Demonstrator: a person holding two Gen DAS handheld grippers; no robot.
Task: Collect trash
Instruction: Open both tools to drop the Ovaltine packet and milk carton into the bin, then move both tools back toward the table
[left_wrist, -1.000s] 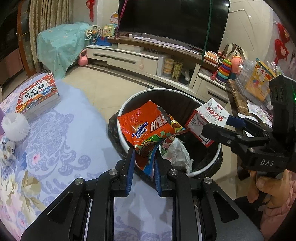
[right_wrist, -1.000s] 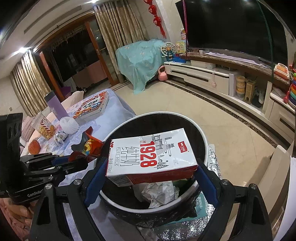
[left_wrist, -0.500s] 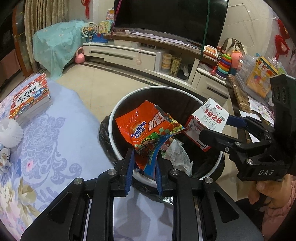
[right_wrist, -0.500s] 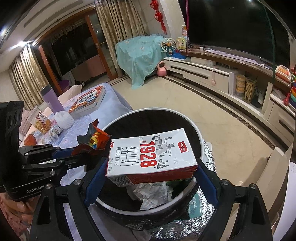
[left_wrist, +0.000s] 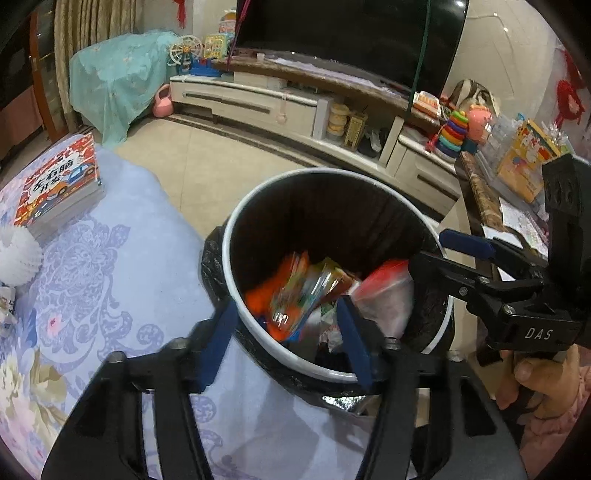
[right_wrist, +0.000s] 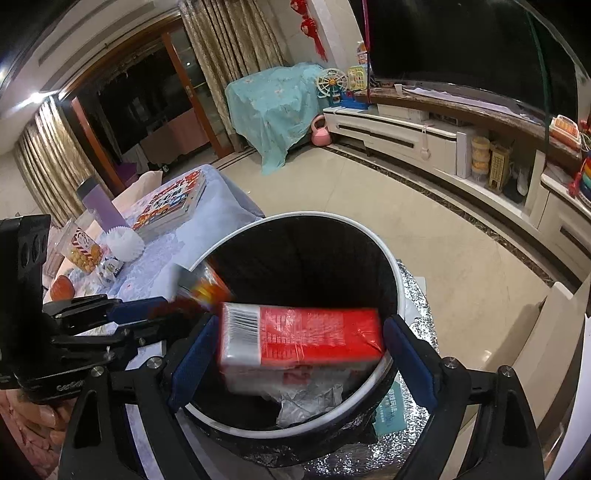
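Since the earlier frames, the orange snack wrapper (left_wrist: 295, 291) has left the left gripper (left_wrist: 286, 332) and now lies blurred inside the trash bin (left_wrist: 236, 266), on the crumpled paper at the bottom. That gripper's jaws have just been opening and now stand apart with nothing pressed between them, angled steeply down over the near rim of the bin. The milk carton (right_wrist: 301, 341) has tipped over since a moment ago, its red side and barcode now facing up, blurred. It sits between the wide-spread jaws of the right gripper (right_wrist: 295, 354) above the bin's mouth; small gaps show at both pads, so the carton looks released. The right gripper also tilts down toward the bin from the other side, with a hand (left_wrist: 543, 376) wrapped under its handle. The bin stands beside a table with a pale blue cloth (left_wrist: 122, 258).
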